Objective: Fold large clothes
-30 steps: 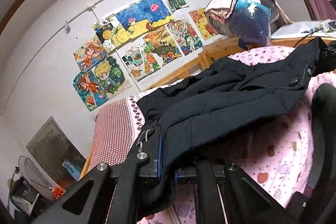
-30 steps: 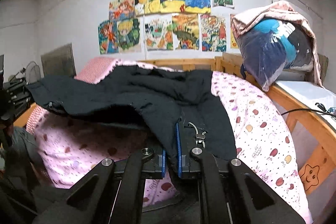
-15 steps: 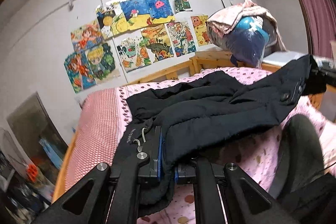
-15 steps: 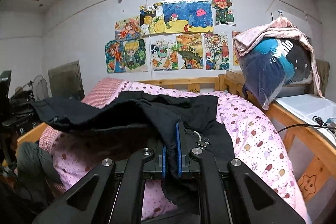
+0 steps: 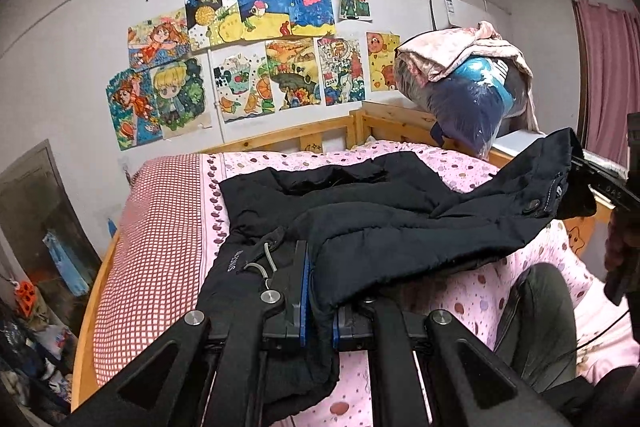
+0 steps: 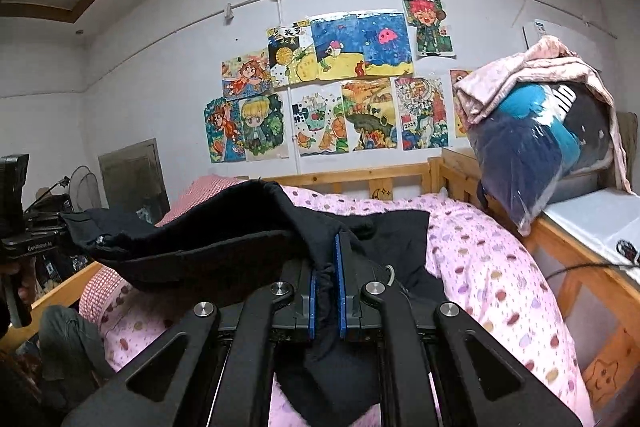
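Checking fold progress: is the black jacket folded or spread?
Partly folded: the black jacket has one layer doubled over, lifted off the bed by both hand-held grippers.

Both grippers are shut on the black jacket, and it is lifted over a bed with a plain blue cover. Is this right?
Not fully. The cover is pink with coloured dots, as the right wrist view shows, not plain blue. The rest holds: the left gripper and the right gripper each have their jaws shut on the black jacket, lifted over the bed.

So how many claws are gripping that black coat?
2: left claw shut on one end of the black coat, right claw on the other, stretched above the bed.
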The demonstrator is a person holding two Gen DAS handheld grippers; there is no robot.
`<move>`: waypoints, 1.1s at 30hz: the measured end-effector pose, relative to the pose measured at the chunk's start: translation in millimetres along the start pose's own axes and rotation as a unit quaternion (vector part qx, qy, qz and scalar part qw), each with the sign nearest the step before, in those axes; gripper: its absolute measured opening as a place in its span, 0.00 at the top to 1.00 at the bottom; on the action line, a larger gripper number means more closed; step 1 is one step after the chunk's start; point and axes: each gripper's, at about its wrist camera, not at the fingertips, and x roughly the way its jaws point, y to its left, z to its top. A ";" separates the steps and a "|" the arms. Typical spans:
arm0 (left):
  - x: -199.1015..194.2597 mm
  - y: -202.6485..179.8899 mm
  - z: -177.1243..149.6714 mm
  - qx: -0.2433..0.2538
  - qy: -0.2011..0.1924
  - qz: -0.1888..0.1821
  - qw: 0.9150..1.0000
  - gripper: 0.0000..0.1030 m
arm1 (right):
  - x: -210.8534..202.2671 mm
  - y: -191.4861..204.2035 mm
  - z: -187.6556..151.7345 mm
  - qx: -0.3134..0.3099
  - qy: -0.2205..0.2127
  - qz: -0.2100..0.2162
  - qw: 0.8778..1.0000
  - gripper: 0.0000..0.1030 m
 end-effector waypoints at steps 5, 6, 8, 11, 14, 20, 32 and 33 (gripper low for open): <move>22.0 9.4 30.5 0.007 0.005 0.006 1.000 0.92 | 28.9 1.6 20.3 -0.016 -0.007 -0.005 1.000 0.93; 29.1 12.2 38.7 0.008 0.006 0.007 1.000 0.92 | 34.9 1.0 24.5 -0.016 -0.008 -0.006 1.000 0.93; 40.5 15.5 50.9 0.006 0.007 0.008 1.000 0.92 | 48.9 0.2 32.3 -0.015 -0.010 -0.011 1.000 0.93; 62.8 19.6 67.9 0.005 0.009 0.015 1.000 0.92 | 71.6 -1.9 44.1 -0.015 -0.010 -0.014 1.000 0.93; 83.5 24.1 80.6 0.001 0.012 0.018 1.000 0.92 | 95.6 -4.7 54.2 -0.019 -0.010 -0.017 1.000 0.93; 126.3 34.1 101.4 0.003 0.012 0.033 0.999 0.92 | 144.3 -11.4 71.1 -0.030 -0.010 -0.025 0.999 0.93; 235.8 57.8 124.8 0.008 0.032 0.063 0.997 0.92 | 255.1 -34.5 86.8 -0.056 0.022 -0.062 0.996 0.93; 246.5 59.8 125.9 0.007 0.035 0.063 0.997 0.92 | 265.5 -37.6 85.7 -0.055 0.027 -0.065 0.996 0.93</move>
